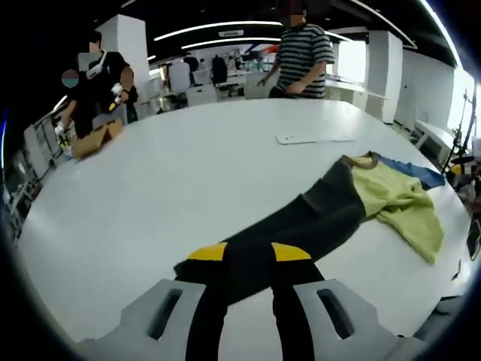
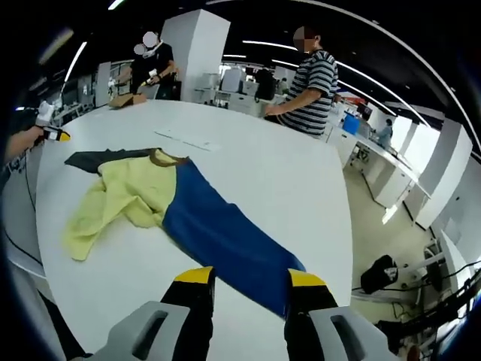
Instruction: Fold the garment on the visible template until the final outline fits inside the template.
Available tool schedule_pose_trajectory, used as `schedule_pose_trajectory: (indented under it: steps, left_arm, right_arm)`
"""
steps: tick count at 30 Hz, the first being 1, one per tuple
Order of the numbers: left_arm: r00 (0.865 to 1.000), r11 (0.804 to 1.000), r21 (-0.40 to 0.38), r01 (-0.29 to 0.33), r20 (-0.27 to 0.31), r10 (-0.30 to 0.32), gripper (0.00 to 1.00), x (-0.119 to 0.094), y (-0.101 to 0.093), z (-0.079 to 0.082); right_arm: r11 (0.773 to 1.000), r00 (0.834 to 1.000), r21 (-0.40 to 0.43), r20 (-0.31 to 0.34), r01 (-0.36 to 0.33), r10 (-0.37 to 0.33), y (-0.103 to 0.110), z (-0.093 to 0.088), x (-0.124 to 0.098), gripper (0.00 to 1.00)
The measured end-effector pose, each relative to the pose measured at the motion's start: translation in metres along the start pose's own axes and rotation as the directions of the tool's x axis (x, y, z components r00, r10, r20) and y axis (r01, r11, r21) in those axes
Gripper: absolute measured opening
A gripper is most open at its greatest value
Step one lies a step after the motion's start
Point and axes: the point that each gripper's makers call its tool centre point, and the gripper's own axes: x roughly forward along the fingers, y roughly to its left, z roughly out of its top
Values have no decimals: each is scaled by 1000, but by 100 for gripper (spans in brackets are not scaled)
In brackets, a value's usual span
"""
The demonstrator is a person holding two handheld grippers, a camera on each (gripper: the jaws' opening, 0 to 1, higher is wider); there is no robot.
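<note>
while the limp, light garment (image 1: 353, 203) lay stretched near the table's (image 1: 188, 173) edge, we pinched its dark sleeve end in the left gripper (image 1: 248, 289) and its blue sleeve end in the right gripper (image 2: 248, 297), good holds.

Brightness: both views were well lit, evenly, indoors.
Source: long ceiling light strips (image 1: 214, 28) ran overhead; daylight entered through windows (image 2: 412, 129) at the far side.
Glare: the white table (image 1: 188, 165) was bright, near washed out in places.
Shadows: soft and faint under the garment (image 2: 203, 218).
Distortion: strong fisheye bending toward the edges.
Focus: distant people and desks were soft; near parts were sharp.
</note>
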Motion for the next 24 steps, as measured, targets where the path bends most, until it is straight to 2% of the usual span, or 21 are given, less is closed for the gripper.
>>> schedule_pose_trajectory:
  steps: [12,19,24]
  left_arm:
    - [999,999,-5,51,12,-50,19,-4,-18,-8]
    - [998,998,-4,67,18,-67,21,-6,-24,-11]
    - [996,996,3,89,21,-89,21,-8,-34,-14]
  right_arm:
    - [999,999,-27,18,-34,34,20,4,-1,32]
    - [998,999,-42,20,-48,48,30,2,-2,32]
    - [997,998,-44,21,-62,62,38,0,-2,31]
